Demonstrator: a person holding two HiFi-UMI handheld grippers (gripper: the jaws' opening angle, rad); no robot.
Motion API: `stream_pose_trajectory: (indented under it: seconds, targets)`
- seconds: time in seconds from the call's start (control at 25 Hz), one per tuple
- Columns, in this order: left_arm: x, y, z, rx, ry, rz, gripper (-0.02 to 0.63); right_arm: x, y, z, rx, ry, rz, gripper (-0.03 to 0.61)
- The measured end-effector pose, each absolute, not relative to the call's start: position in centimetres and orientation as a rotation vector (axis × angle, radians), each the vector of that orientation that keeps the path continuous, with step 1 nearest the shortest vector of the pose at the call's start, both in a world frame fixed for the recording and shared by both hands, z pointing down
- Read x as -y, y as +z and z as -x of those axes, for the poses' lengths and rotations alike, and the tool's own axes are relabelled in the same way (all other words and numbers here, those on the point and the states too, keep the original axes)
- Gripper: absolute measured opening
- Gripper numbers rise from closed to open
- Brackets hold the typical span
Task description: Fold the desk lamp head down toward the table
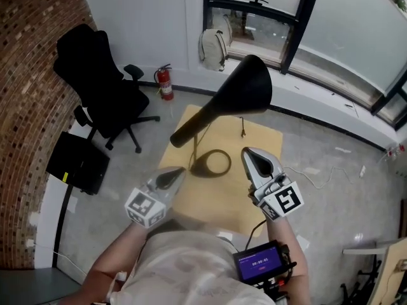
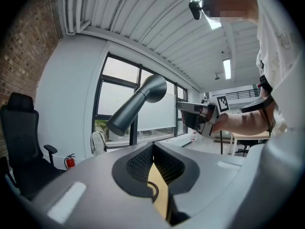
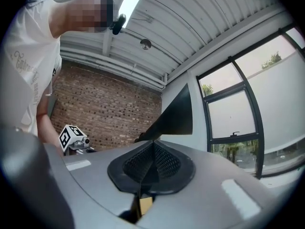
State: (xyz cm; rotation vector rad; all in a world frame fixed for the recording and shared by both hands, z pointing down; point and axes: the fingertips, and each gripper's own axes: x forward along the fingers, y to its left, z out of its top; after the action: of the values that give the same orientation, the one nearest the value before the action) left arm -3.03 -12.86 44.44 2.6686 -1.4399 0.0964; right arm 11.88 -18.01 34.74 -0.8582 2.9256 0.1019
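- Two grippers nearest, both empty: left gripper (image 1: pixel 180 171) clenched shut on nothing, right gripper (image 1: pixel 249 155) likewise clamped tight, neither touching anything
- Just beyond and between them, above the bench (image 1: pixel 254 202): desk lamp head (image 1: pixel 247 86), a black cone, raised and tilted, wide mouth aimed up toward the windows (image 1: pixel 343 30); not yet folded down
- Probably light, rigid and smooth, so slippery on the flared cone; hinge likely stiff
- Best hold judged to be the narrow neck (image 1: pixel 194 124), or a push with closed jaws on top of the cone
- Underneath, ring base (image 1: pixel 227 164) flat on the bench; likely light enough to skid or tip, so worth pinning with the other gripper
- Bench top pale wood, flat, matt, otherwise nearly bare
- Around it, grey floor (image 1: pixel 331 170), black office chair (image 1: pixel 95 88) and a dark box (image 1: pixel 79 164) at the left
- Farthest off: red fire extinguisher (image 1: pixel 165 81), backpack (image 1: pixel 213 46) by the sill, brick wall (image 1: pixel 25 75) at the left, tall windows along the far side
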Motion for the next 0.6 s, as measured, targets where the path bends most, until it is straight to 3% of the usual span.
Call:
stream_pose_trajectory:
  seconds: [0.6]
  targets:
    - [15.6,39.1,8.4,1.588,-0.091,-2.700,0.002,19.9,24.6,-9.9,-2.892,0.396,0.796,0.014]
